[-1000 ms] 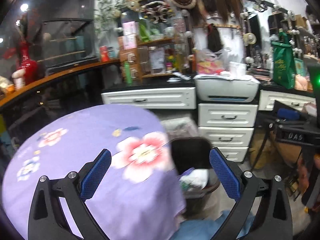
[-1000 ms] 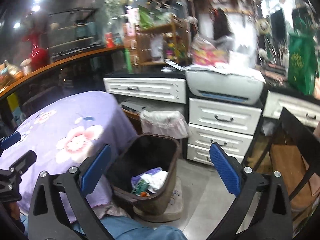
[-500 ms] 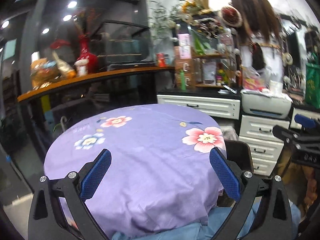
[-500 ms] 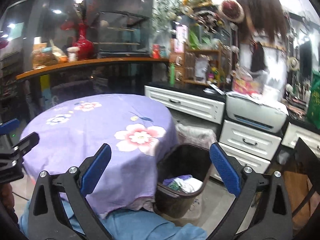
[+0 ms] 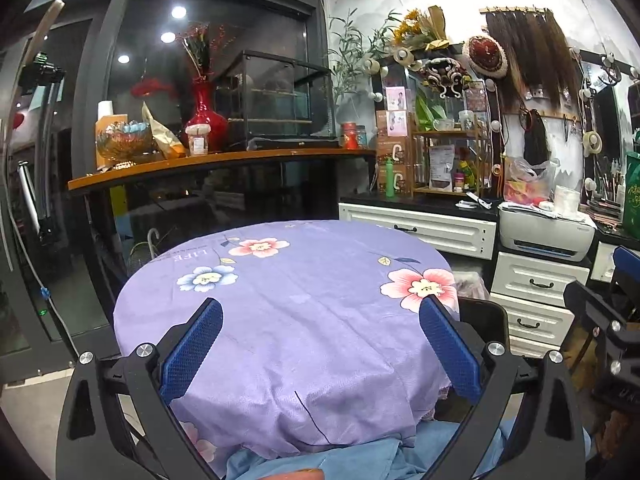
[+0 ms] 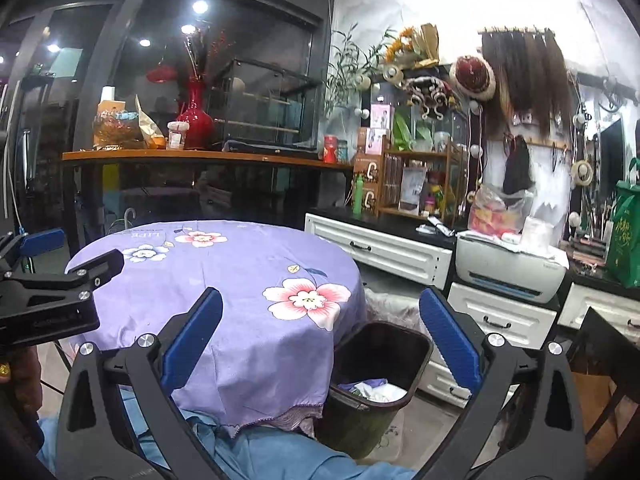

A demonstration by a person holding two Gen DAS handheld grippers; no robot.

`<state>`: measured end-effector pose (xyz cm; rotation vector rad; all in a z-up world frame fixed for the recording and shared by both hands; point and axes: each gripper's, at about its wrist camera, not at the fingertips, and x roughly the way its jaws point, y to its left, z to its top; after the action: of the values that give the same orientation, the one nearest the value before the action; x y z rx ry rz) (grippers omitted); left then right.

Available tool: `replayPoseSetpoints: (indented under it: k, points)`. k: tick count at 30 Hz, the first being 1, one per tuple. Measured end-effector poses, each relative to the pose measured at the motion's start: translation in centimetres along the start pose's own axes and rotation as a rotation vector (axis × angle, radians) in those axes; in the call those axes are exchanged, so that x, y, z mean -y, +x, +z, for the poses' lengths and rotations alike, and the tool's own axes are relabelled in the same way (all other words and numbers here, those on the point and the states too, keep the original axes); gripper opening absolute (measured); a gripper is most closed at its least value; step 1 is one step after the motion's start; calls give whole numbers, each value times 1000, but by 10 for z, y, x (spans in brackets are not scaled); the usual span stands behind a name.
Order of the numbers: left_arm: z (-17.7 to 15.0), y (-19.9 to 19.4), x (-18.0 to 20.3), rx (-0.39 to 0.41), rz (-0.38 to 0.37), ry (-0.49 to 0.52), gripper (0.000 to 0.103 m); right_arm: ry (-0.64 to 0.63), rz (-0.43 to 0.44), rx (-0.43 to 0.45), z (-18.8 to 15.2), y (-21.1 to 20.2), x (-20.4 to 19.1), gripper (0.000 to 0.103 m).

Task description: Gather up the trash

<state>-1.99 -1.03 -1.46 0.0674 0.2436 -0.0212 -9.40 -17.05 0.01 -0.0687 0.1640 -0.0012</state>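
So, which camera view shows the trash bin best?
The right wrist view: the trash bin shows its open mouth with trash inside, beside the purple table. The left wrist view shows only its dark rim behind the table edge.

Matt lilac cloth (image 5: 304,320) with printed flowers drapes the bench, lightly creased. Beside the right tool (image 6: 320,334), the bin (image 6: 376,384) looks dark, dull plastic, holding crumpled paper (image 6: 376,391). Both tools carry rough blue pads (image 5: 192,350) on matt black plastic arms with shiny metal screws.
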Motion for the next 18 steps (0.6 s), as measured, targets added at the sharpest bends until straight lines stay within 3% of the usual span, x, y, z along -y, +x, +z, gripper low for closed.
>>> replayPoseSetpoints:
  k: [18]
  points:
    - [-14,-4,14,4,0,38,98,56,25,-27,-6,5,12,97]
